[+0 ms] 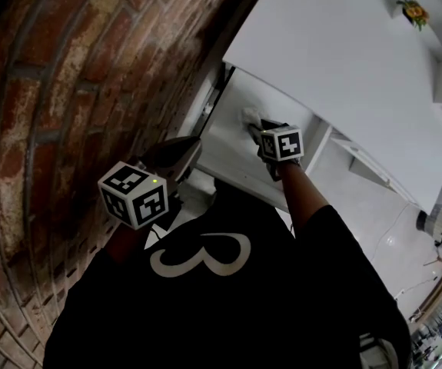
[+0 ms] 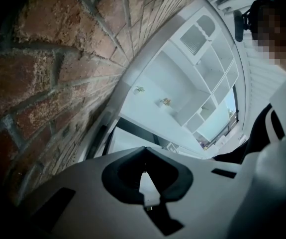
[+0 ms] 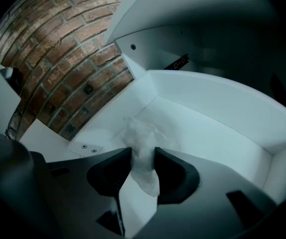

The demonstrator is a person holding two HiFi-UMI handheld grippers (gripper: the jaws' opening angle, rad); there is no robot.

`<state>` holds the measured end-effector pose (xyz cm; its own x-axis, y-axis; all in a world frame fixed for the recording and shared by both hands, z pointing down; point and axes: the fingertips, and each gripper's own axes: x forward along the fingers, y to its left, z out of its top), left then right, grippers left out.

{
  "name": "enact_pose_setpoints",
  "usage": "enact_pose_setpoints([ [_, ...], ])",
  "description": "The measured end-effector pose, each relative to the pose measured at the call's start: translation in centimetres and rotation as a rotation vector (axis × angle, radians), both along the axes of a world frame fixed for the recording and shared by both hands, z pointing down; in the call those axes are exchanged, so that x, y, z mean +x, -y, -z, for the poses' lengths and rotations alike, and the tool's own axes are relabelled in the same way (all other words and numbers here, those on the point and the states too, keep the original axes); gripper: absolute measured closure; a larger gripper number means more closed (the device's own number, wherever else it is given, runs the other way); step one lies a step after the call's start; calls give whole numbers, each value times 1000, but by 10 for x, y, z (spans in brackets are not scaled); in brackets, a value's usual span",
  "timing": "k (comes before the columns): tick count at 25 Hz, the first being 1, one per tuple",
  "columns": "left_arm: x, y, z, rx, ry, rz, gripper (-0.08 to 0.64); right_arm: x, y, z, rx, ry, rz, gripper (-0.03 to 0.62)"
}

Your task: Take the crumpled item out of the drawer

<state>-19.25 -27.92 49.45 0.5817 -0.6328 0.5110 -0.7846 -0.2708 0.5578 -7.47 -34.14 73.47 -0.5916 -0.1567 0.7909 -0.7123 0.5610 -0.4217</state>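
Note:
The crumpled item [image 3: 141, 136], a wad of thin white paper or film, stands up from the floor of the open white drawer [image 3: 217, 108]. My right gripper [image 3: 143, 156] is shut on it, both dark pads pressing into its sides. In the head view, the same gripper [image 1: 254, 127] reaches into the drawer [image 1: 224, 148] under the cabinet top, and the crumpled item [image 1: 249, 116] shows just beyond its tips. My left gripper [image 1: 176, 154] hangs outside the drawer beside the brick wall. Its jaws [image 2: 143, 156] meet with nothing between them.
A red brick wall [image 1: 67, 91] runs along the left. The white cabinet top [image 1: 343, 60] overhangs the drawer, with a small plant [image 1: 414, 11] at its far end. White shelving [image 2: 202, 83] stands beyond. The drawer's side walls close in round the right gripper.

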Motion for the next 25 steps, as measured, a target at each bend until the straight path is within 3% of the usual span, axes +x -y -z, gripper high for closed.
enact_pose_setpoints([
  [6,4,-4,6,13,1,-5,557,-3,-3,28,4,69,-13,436],
  [25,22,-37,43,103,-29,-19,557,-7,-40,179,271,226,73,435],
])
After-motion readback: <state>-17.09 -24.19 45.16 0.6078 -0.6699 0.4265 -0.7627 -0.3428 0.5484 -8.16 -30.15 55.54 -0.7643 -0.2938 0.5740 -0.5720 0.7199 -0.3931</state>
